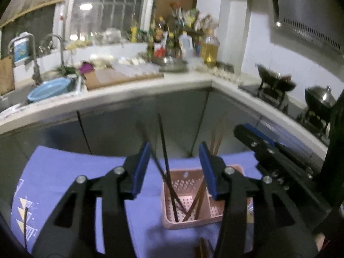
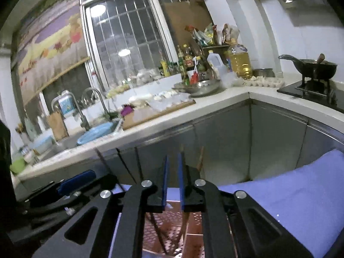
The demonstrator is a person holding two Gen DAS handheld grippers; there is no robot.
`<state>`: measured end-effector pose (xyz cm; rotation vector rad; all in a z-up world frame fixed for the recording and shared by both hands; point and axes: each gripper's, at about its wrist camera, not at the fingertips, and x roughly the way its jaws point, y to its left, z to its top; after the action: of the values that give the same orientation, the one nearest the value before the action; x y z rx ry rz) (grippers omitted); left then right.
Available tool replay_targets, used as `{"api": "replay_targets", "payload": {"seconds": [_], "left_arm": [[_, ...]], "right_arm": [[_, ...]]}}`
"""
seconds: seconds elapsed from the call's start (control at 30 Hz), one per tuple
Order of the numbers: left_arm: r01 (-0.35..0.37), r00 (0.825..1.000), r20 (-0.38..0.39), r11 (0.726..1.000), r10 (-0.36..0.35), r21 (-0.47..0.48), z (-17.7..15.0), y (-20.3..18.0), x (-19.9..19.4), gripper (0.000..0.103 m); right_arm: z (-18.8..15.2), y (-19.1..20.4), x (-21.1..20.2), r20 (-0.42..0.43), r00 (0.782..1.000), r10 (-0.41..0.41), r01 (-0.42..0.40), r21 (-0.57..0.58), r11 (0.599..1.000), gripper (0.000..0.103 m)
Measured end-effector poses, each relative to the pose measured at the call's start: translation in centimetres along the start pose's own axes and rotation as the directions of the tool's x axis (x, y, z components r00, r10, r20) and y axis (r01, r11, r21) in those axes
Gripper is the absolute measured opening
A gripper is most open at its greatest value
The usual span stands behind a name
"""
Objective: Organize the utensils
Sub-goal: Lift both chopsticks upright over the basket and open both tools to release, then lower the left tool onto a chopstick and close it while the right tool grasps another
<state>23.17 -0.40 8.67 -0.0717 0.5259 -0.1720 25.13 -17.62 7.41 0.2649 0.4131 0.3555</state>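
Left gripper (image 1: 174, 167): jaws spread wide, blue pads (image 1: 140, 169) facing each other across a clear gap; nothing pinched between them. Black linkage arms splay outward toward the camera. Pointed forward and downward.

Right gripper (image 2: 173, 182): blue pads (image 2: 165, 182) nearly parallel, narrow slit between them; whether anything is clamped there cannot be told. It also shows in the left wrist view, at right (image 1: 268, 148), level with and close beside the left gripper.
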Motion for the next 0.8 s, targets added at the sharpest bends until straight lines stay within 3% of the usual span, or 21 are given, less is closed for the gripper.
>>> {"api": "replay_targets", "payload": {"seconds": [0.1,0.23,0.37,0.47,0.57,0.63,0.7,0.8], "left_arm": [[0.001,0.996,0.084,1.000,-0.002,0.001,1.4,0.0,-4.1,0.045],[0.019,0.981,0.190,1.000,-0.022,0.020,1.2,-0.2,-10.3,0.045],[0.030,0.982,0.185,0.998,-0.039,0.049,-2.6,-0.2,-14.1,0.045],[0.026,0.996,0.088,0.996,-0.034,0.086,-8.6,-0.3,-14.1,0.045],[0.047,0.996,-0.083,0.991,-0.036,0.128,-15.0,-1.1,-11.9,0.045],[0.073,0.978,-0.203,0.987,-0.043,0.141,-19.4,-1.7,-10.1,0.045],[0.103,0.953,-0.296,0.986,-0.062,0.128,-22.3,-2.1,-8.9,0.038],[0.112,0.930,-0.361,0.987,-0.064,0.114,-25.1,-2.2,-8.1,0.035]], "right_arm": [[1.6,1.0,-3.6,0.060,0.998,0.029,-0.028,-0.013,1.000,0.016],[1.7,2.0,-9.3,0.127,0.989,0.072,-0.069,-0.025,0.997,0.045],[-3.0,1.9,-13.7,0.053,0.996,0.076,-0.073,-0.049,0.996,0.045],[-9.4,1.3,-14.6,-0.085,0.996,0.011,-0.018,-0.084,0.996,0.045],[-16.0,0.1,-14.3,-0.249,0.967,-0.045,0.026,-0.080,0.996,0.037],[-20.0,-0.9,-13.9,-0.354,0.934,-0.050,0.040,-0.035,0.999,0.029],[-22.2,-1.2,-13.8,-0.400,0.914,-0.063,0.058,-0.026,0.998,0.027],[-24.2,-0.9,-13.9,-0.438,0.897,-0.064,0.057,-0.030,0.998,0.026]]}}
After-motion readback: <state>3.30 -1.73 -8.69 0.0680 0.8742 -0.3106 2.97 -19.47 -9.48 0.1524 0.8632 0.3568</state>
